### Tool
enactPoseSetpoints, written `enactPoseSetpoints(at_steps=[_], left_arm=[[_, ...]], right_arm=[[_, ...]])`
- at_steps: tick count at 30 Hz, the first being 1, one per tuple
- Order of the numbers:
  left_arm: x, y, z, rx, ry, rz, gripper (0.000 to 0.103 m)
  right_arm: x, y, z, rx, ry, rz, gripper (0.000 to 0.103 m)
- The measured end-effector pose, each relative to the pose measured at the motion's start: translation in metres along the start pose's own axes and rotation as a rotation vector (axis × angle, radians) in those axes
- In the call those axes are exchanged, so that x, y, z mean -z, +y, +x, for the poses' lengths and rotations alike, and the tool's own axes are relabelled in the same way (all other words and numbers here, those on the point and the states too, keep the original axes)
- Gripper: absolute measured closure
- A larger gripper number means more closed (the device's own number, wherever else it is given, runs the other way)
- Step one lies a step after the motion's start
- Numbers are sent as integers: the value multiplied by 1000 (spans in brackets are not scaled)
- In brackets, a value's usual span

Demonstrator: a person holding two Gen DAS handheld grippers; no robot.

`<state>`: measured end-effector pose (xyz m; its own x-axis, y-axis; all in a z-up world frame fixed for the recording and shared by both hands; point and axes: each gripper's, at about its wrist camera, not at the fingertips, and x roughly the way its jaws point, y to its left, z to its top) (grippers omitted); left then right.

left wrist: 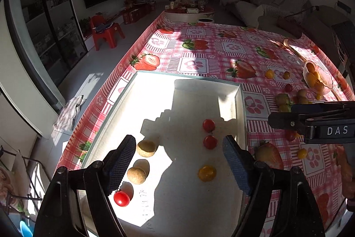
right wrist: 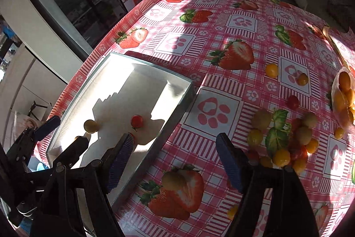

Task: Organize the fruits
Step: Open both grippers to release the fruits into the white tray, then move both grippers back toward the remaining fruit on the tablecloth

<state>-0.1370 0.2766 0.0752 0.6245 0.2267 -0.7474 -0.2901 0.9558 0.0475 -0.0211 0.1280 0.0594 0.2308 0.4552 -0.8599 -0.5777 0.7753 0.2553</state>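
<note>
Red tomatoes (left wrist: 209, 133), white tray (left wrist: 240, 103) beneath open, empty left gripper (left wrist: 179, 161); right gripper (right wrist: 175, 161) open.

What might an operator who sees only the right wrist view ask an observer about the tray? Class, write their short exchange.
Operator: How many red tomatoes are in the tray?
Observer: Three red tomatoes lie in the tray: two near its right wall, one in the near left corner.
Operator: Any yellow one in there?
Observer: Yes, one yellow tomato, just nearer than the red pair.
Operator: Is the left gripper holding anything?
Observer: No. The left gripper is open above the tray, with nothing between its fingers.
</note>
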Motion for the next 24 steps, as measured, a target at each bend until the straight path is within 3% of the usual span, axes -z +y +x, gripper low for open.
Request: enactPoseSetpoints(at_steps=[7,15,24], left_arm=[[3,-52,-15,63,-12,99,22],[9,-114,-4,123,30,191,22],[22,-160,16,157,93,193,22]], right_arm=[[41,-58,-26,59,1,87,23],[84,-122,-40,141,17,189,23],[96,-150,-43,184,-16,192,23]])
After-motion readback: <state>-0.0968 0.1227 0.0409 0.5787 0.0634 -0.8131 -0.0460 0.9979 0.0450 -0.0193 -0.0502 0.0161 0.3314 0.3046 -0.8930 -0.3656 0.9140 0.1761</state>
